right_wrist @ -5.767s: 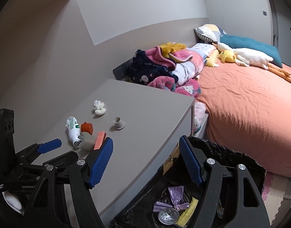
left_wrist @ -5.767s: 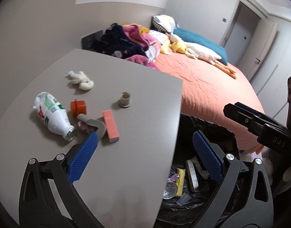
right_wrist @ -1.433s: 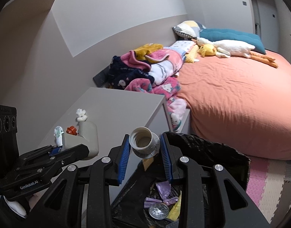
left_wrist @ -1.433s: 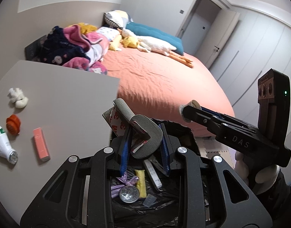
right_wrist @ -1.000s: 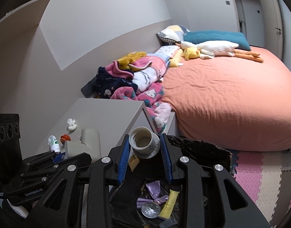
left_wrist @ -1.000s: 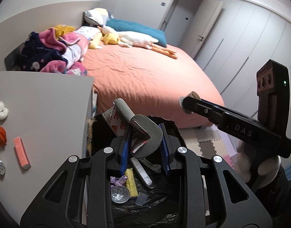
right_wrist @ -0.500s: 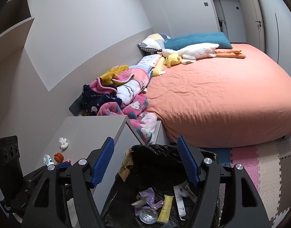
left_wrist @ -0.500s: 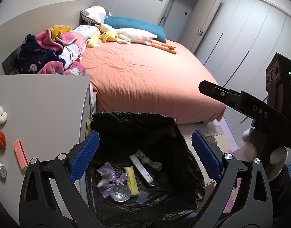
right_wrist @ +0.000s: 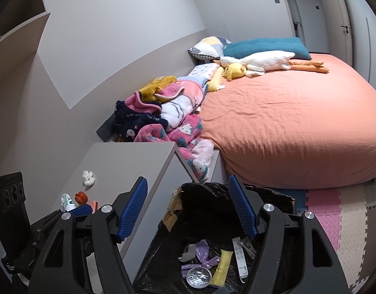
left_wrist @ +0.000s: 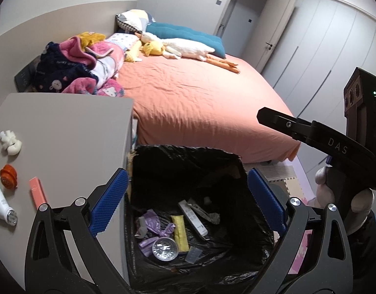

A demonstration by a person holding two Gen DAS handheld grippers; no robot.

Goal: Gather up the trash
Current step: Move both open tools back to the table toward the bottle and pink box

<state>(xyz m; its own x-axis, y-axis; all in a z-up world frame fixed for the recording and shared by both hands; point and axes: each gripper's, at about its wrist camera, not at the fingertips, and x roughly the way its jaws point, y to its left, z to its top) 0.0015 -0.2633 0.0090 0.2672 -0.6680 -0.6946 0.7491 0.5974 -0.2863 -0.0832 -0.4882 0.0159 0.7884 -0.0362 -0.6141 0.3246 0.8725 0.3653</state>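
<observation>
Both grippers hang open and empty over a bin lined with a black bag (left_wrist: 148, 156), seen also in the right wrist view (right_wrist: 269, 196). My left gripper (left_wrist: 186, 201) and my right gripper (right_wrist: 188, 208) each frame the bin mouth. Inside lie several pieces of trash: a yellow wrapper (left_wrist: 179, 232), a purple wrapper (left_wrist: 156, 227), a white strip (left_wrist: 193, 216), a round foil lid (left_wrist: 164, 248). On the grey table (left_wrist: 65, 132) remain a white crumpled tissue (left_wrist: 10, 143), an orange cap (left_wrist: 8, 172), a pink box (left_wrist: 37, 192) and a white bottle (left_wrist: 1, 205).
An orange bed (left_wrist: 200, 98) with pillows, plush toys and a heap of blankets (left_wrist: 75, 66) stands behind the bin. Foam floor mats (right_wrist: 335, 210) lie on the right. Wardrobe doors (left_wrist: 322, 56) line the far wall.
Both grippers opened over the bin about a second ago: the left let go of the grey curved piece, the right of the small cup. Since half a second ago, little has changed.
</observation>
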